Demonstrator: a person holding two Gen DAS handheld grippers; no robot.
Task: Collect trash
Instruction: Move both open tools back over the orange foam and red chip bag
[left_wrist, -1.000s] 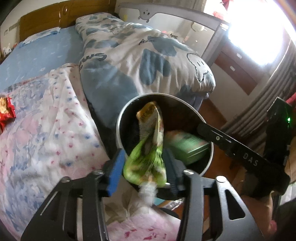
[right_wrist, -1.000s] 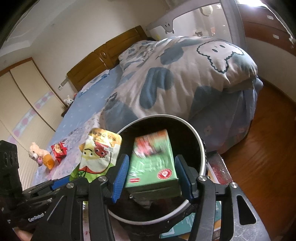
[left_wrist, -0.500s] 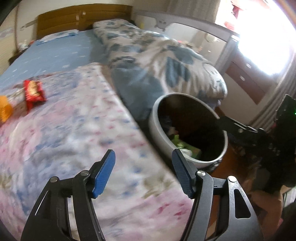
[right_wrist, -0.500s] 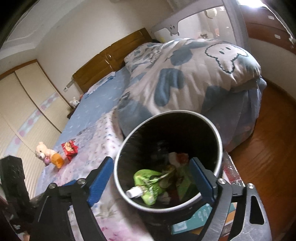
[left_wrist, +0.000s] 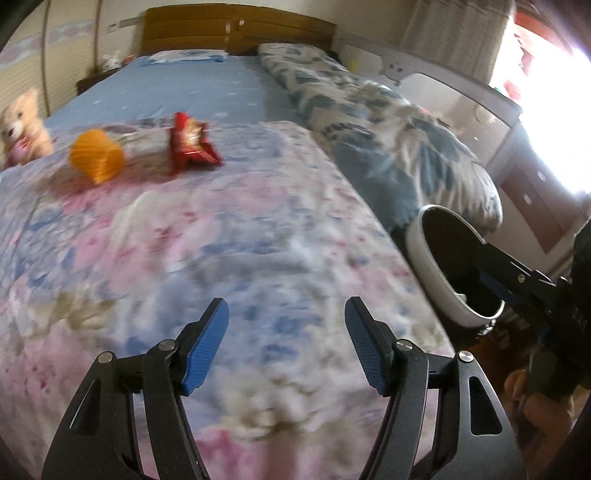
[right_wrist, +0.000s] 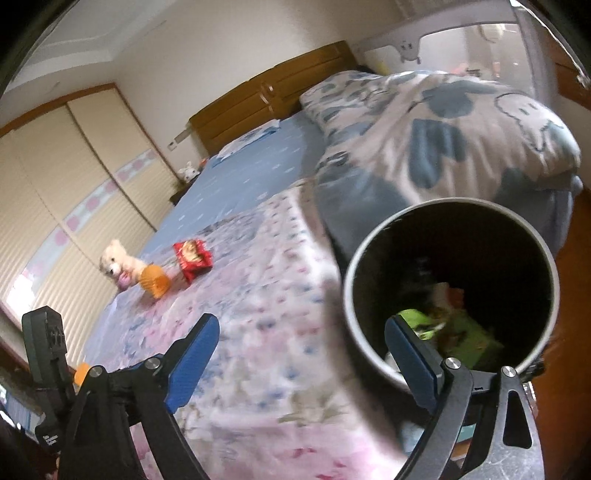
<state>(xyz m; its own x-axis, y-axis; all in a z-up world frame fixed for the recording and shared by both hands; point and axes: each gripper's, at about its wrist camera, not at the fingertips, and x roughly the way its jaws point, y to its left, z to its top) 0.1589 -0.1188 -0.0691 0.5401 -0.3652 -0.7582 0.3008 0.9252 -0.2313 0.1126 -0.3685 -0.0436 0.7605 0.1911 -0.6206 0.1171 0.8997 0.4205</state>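
A red snack wrapper (left_wrist: 192, 144) (right_wrist: 192, 258) and an orange cup (left_wrist: 96, 155) (right_wrist: 155, 282) lie far off on the floral bedspread. The round bin (left_wrist: 424, 258) (right_wrist: 349, 280) stands against the bed's corner. Inside it lie a green pouch (right_wrist: 413, 319) and a green box (right_wrist: 469, 332). My left gripper (left_wrist: 286, 310) hovers open over the bedspread, nothing between its blue pads. My right gripper (right_wrist: 301, 325) straddles the bin's left rim with its jaws opening and empty. One of the right gripper's fingers (left_wrist: 495, 266) shows across the bin in the left wrist view.
A plush bear (left_wrist: 22, 125) (right_wrist: 118, 262) sits beside the orange cup. A rolled blue-patterned duvet (left_wrist: 388, 140) lies along the bed's right side, above the bin. Headboard and wardrobe stand at the back, wooden floor (right_wrist: 576, 236) on the right.
The left gripper let go of the green pouch and the right one of the green box; both now lie in the bin. Both grippers swung left toward the bed, jaws wider.
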